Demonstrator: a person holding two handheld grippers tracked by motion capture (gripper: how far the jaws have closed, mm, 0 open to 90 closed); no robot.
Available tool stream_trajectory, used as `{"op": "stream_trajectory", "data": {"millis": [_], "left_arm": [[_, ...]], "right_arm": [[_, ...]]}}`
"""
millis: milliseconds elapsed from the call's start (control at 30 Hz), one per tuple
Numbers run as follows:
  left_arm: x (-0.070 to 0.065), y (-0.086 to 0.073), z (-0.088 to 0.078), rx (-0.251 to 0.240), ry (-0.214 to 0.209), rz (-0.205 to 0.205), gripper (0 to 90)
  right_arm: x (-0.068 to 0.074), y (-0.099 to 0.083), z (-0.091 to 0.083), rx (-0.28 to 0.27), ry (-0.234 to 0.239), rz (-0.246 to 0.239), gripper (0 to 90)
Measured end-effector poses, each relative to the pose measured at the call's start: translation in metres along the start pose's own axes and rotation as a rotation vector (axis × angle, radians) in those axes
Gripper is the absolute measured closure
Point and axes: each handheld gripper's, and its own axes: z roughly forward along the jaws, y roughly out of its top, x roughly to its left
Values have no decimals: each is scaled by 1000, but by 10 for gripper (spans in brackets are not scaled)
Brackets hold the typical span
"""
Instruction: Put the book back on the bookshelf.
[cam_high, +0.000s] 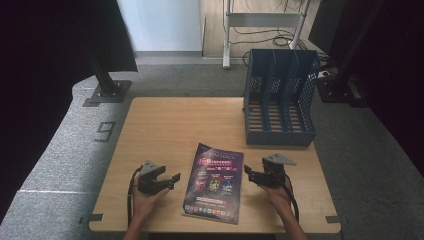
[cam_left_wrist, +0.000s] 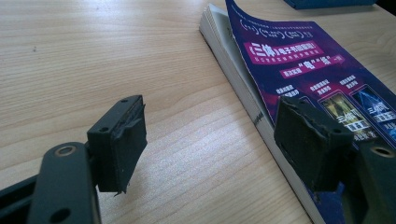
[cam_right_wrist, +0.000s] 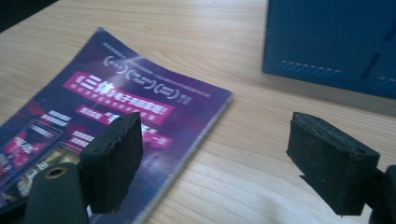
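Nearest, left gripper (cam_high: 172, 181) and right gripper (cam_high: 248, 173), black, two-jawed, flanking the purple glossy-covered paperback book (cam_high: 214, 181) on the pale wooden surface (cam_high: 165, 125). Both sets of fingers spread wide, nothing between the pads; placed on either side probably for a pick-up from both edges. In the left gripper view, right finger (cam_left_wrist: 310, 140) over the book's cover edge, page block facing that gripper. Book flat, cover up, near the front edge; long axis running away from the person, top end leaning slightly right. Farther back, well apart, blue perforated plastic file rack (cam_high: 280, 97), slots open toward the book, likely the destination.
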Motion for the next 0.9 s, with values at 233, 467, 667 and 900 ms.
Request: {"op": "stream_trajectory", "data": {"millis": [233, 467, 667, 900], "left_arm": [[0, 1, -1, -5, -1, -2, 255], [0, 1, -2, -7, -4, -6, 254], [0, 1, 0, 0, -9, -4, 254], [0, 1, 0, 2, -7, -5, 253]], "right_arm": [[12, 5, 3, -11, 25, -16, 183], [19, 4, 8, 0, 42, -32, 182], [25, 1, 17, 22, 48, -46, 180], [31, 0, 28, 42, 57, -54, 178]]}}
